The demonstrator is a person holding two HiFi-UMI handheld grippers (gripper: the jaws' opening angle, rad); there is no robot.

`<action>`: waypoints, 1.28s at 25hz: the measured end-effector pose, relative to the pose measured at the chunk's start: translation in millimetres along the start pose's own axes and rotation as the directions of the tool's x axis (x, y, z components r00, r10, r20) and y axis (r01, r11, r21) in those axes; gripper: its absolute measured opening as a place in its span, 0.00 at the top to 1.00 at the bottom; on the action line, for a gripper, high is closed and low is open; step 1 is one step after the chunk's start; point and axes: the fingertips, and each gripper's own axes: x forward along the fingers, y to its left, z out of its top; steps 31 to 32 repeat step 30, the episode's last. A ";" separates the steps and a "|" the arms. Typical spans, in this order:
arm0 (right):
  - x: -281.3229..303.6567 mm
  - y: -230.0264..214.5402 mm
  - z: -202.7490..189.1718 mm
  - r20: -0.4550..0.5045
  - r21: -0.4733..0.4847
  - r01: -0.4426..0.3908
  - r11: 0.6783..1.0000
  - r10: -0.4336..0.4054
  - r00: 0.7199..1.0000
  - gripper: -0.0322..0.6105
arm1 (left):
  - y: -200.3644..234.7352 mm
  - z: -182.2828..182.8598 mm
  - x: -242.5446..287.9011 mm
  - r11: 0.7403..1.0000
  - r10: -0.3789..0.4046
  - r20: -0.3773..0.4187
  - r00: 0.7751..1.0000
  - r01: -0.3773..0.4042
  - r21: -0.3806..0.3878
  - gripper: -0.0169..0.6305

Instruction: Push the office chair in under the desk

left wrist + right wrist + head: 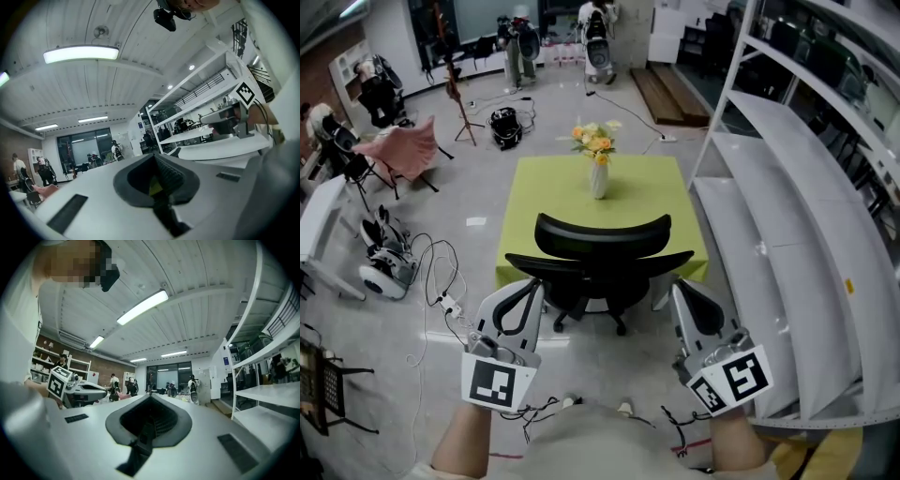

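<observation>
A black office chair [602, 236] stands in front of a desk with a lime-green top [551, 192], its backrest towards me and its seat partly under the desk's edge. On the desk stands a white vase of flowers [598, 173]. My left gripper [534, 285] is held just short of the chair's left side, jaws shut with nothing between them. My right gripper [678, 287] is level with it by the chair's right armrest, also shut and empty. Neither touches the chair. Both gripper views tilt up at the ceiling; in them the left gripper [153, 157] and the right gripper [150, 397] show closed tips.
White metal shelving [787, 234] runs close along the right of the desk. Cables and a power strip [442, 298] lie on the floor at the left, beside a white device [380, 272]. A pink folding chair [405, 150], stands and people are farther back.
</observation>
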 end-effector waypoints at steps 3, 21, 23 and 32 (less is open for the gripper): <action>-4.4 7.6 -12.4 -0.046 -0.050 -0.009 0.999 0.007 0.999 0.94 | -10.2 -12.0 -2.7 1.000 -0.019 -0.012 1.000 0.019 0.002 0.96; -15.1 19.6 -61.8 -0.134 -0.013 0.005 1.000 -0.007 0.991 0.94 | -36.6 -36.9 -6.4 0.996 -0.089 -0.024 0.996 0.089 0.001 0.96; -15.3 22.2 -59.9 -0.131 -0.022 -0.003 1.000 0.000 0.991 0.94 | -35.1 -35.7 -7.4 0.997 -0.075 -0.026 0.997 0.075 0.001 0.96; -18.6 32.7 -54.5 -0.126 -0.047 -0.027 0.999 0.021 0.992 0.94 | -39.3 -31.0 -11.9 0.998 -0.068 -0.024 0.997 0.068 -0.009 0.96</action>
